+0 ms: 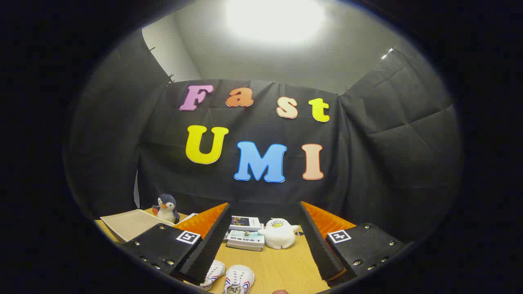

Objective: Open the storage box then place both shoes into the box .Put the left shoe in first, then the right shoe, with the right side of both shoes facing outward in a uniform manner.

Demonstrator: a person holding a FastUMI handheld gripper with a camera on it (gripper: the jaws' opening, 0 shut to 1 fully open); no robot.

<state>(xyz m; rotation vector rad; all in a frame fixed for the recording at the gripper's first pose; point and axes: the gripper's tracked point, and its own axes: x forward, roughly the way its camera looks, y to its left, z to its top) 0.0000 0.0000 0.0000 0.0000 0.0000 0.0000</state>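
Gripper (263, 241) held above a wooden table (282, 269), fingers spread wide apart, nothing between them, not touching anything.

Two white shoes (226, 277) w/ red-blue side stripes sit on the table close to the camera, at approx 7 o'clock from the mid-gap of the fingers. Left one (212, 272) is partly hidden under the left finger tip; right one (239, 279) lies just beside it, toe end pointing toward the gripper. The pair is side by side, touching or nearly so, can't tell which.

Storage box (130, 224): beige, shallow tray-like shape, at approx 10 o'clock from the gap, beyond the left finger, partly covered by it. Can't tell if what shows is the lid or the body, or whether it's open.

Other stuff: plush penguin (166, 208), dark grey w/ white belly, stands upright just behind the box at approx 10 o'clock. Small stack of books (245, 233) lies flat ahead of the fingers at 12 o'clock, between them. White plush duck-like toy (279, 233) sits right beside the books on their right side, touching or nearly. A small rounded bit shows at the near table edge at 6 o'clock, too small to ID.
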